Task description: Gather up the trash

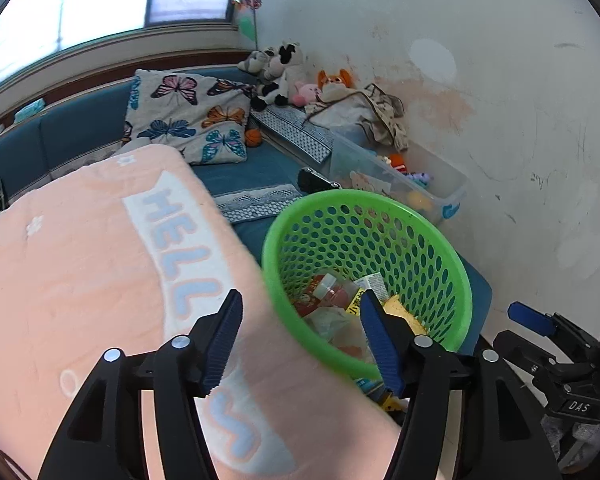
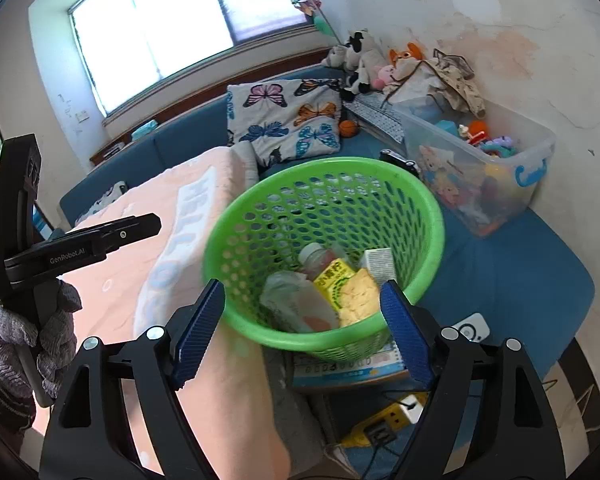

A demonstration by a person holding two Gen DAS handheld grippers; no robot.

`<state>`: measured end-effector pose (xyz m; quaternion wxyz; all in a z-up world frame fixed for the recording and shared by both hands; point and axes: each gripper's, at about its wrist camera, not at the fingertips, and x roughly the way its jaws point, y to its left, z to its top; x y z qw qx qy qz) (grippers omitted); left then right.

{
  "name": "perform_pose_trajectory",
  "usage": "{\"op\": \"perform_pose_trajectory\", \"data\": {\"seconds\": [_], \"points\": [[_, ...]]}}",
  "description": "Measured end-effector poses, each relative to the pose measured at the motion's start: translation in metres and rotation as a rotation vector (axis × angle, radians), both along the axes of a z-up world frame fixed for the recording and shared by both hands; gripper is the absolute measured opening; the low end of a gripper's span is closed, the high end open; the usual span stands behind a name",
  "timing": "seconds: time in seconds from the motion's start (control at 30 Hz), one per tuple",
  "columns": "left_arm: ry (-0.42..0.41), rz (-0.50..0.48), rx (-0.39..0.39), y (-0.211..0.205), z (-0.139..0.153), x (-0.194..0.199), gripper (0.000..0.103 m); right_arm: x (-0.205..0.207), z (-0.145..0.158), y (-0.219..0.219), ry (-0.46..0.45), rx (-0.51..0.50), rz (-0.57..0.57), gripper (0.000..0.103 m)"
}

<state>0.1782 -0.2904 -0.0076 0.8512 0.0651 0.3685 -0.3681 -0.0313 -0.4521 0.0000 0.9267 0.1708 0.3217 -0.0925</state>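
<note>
A green perforated basket (image 1: 452, 280) (image 2: 424, 208) stands on the blue sofa beside a pink blanket. Inside lie a small bottle (image 1: 332, 288) (image 2: 318, 258), a yellow carton (image 2: 334, 280), a yellow sponge-like piece (image 1: 404, 314) (image 2: 358, 296), a white wrapper (image 2: 296, 300) and a small white box (image 2: 378, 262). My left gripper (image 1: 300, 340) is open and empty, just before the basket's near rim. My right gripper (image 2: 302, 328) is open and empty, its fingers on either side of the near rim. The right gripper shows in the left wrist view (image 1: 540, 324); the left one shows in the right wrist view (image 2: 100, 236).
A pink "HELLO" blanket (image 1: 100, 280) (image 2: 160, 260) lies left of the basket. A clear toy bin (image 1: 432, 188) (image 2: 484, 168) stands by the wall. A butterfly cushion (image 1: 188, 116) and plush toys (image 1: 284, 68) sit behind. A booklet (image 2: 348, 368) and yellow power strip (image 2: 384, 420) lie below the basket.
</note>
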Motion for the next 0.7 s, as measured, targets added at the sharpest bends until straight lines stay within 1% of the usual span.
{"op": "perform_pose_trajectory", "data": {"seconds": [0.17, 0.23, 0.27, 0.33, 0.5, 0.7], "points": [[-0.031, 0.043, -0.030, 0.032, 0.010, -0.006, 0.074, -0.005, 0.009, 0.022, -0.018, -0.015, 0.030, 0.084], [-0.053, 0.070, -0.036, 0.046, 0.016, -0.011, 0.082, -0.005, 0.012, 0.030, -0.023, -0.012, 0.050, 0.085], [-0.064, 0.081, -0.038, 0.051, 0.019, -0.014, 0.084, -0.005, 0.013, 0.036, -0.023, -0.012, 0.061, 0.086], [-0.087, 0.107, -0.041, 0.065, 0.024, -0.020, 0.093, -0.005, 0.016, 0.048, -0.026, -0.019, 0.080, 0.088], [-0.117, 0.157, -0.052, 0.099, 0.035, -0.033, 0.095, -0.006, 0.022, 0.074, -0.028, -0.038, 0.122, 0.090], [-0.145, 0.199, -0.016, 0.139, 0.039, -0.048, 0.096, -0.006, 0.026, 0.100, -0.023, -0.037, 0.170, 0.095]]}}
